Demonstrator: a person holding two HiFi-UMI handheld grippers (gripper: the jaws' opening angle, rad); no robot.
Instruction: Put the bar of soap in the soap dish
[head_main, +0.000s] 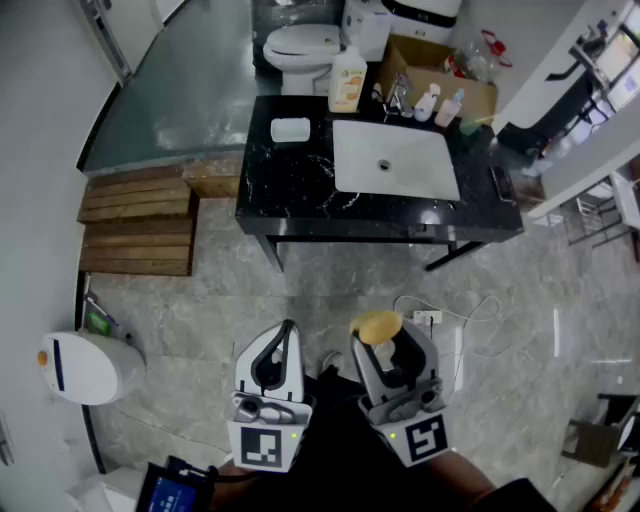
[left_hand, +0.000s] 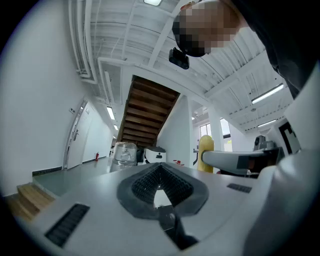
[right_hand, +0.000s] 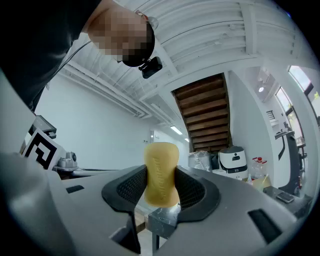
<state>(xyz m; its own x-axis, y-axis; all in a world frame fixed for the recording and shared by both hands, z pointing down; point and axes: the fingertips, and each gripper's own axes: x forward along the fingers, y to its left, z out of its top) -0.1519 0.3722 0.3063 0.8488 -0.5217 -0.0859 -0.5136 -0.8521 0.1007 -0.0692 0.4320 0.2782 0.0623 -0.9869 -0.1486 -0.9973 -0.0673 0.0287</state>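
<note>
Soap in grip, dish not yet reached: the carry step.

Your right gripper (head_main: 385, 337) is clamped on the bar of soap (right_hand: 161, 172), which stands upright between its pads. Your left gripper (left_hand: 160, 181) is closed on nothing. The soap dish (head_main: 290, 129) lies well ahead of the right gripper and off to its left, on the black counter (head_main: 280, 185) beside the sink (head_main: 395, 160). You likely need to walk up, then reach. Only bare floor intervenes, and the bottle (head_main: 348, 80) stands beyond the dish.

A white sink (head_main: 395, 160) is sitting in a black counter (head_main: 280, 190); a yellow bottle (head_main: 348, 80) is standing at its eleven o'clock, wooden steps (head_main: 138, 225) lying at nine.
</note>
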